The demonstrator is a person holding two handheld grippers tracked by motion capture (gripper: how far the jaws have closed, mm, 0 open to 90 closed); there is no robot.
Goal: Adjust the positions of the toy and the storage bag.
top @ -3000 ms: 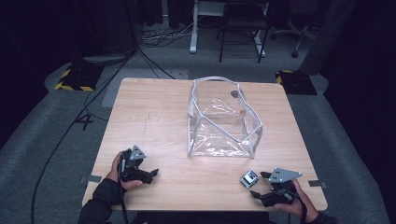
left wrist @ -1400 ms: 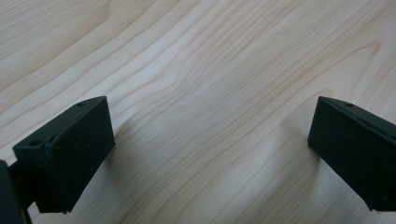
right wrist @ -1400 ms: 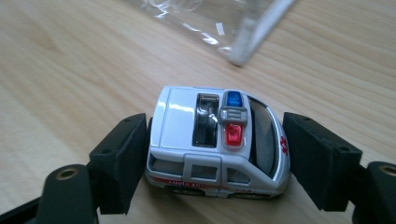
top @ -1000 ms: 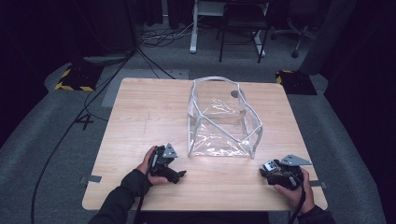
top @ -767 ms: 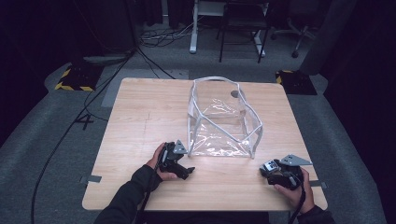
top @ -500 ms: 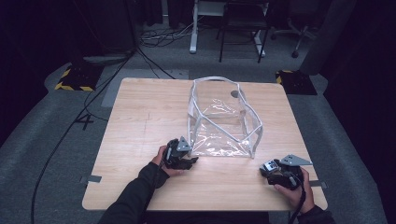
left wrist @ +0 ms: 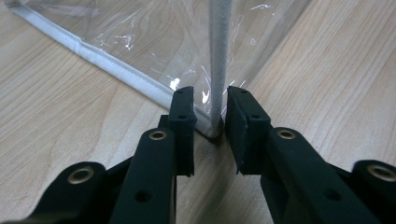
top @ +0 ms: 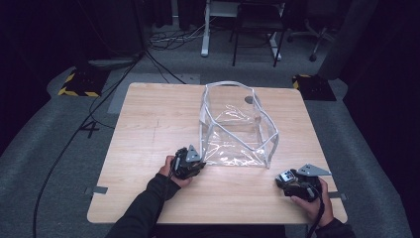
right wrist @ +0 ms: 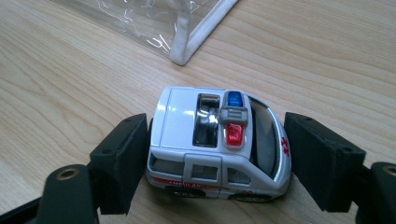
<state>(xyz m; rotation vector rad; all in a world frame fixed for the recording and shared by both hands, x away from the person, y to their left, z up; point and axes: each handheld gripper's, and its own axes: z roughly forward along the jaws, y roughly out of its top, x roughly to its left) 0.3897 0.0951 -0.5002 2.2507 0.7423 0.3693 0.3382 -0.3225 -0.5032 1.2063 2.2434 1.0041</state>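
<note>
Since three seconds ago the left gripper [top: 188, 162] has travelled from the bench's near left part up to the near left corner of the clear plastic bag [top: 236, 126], and its jaws have just been closing, now standing narrowly either side of the white upright corner seam [left wrist: 218, 65] without visibly pinching it. That bag stands open-topped and empty in the middle of the bench [top: 148, 119], with nothing blocking its mouth. Well apart at the near right edge, the right gripper [top: 296, 182] rests low with its jaws pinching a white toy ambulance [right wrist: 217, 144] end to end, just short of the bag's near right corner.
</note>
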